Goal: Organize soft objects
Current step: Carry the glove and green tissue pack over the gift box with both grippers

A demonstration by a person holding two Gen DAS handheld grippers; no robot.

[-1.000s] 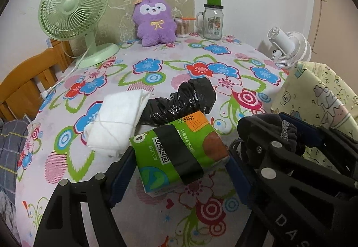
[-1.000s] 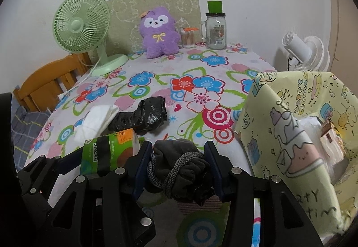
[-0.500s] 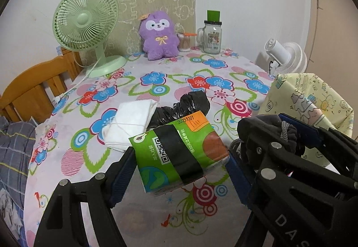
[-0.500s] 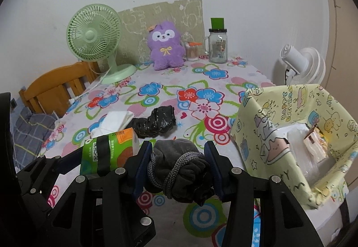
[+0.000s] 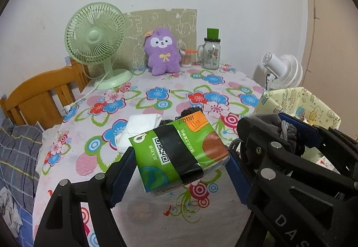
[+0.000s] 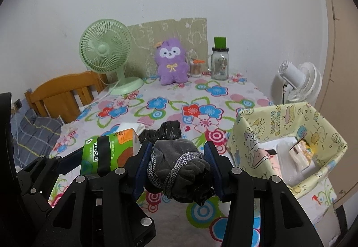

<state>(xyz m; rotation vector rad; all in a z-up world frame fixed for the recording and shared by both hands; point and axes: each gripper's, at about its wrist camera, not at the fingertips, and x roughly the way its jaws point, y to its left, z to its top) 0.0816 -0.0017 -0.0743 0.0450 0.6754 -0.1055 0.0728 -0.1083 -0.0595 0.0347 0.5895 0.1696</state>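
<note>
Both grippers loaded, held above the floral table [image 5: 156,213].
Left gripper [image 5: 179,164] pinches green tissue pack [image 5: 179,155]; right gripper [image 6: 177,166] pinches grey rope-tied bundle [image 6: 179,164], just beside yellow fabric bin [image 6: 252,135].

Soft, even indoor light, faint shadows, sharp focus, strong fisheye bending with dark vignetted corners.

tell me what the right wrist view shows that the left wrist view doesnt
Only the right wrist view looks down into the yellow bin, showing white packets already inside, and shows the rope wound around the grey bundle held by the right gripper.

Only the left wrist view shows the top of the green tissue pack between the fingers of the left gripper, held above the table.

Both show the green fan, purple plush, glass jar and white fan.
</note>
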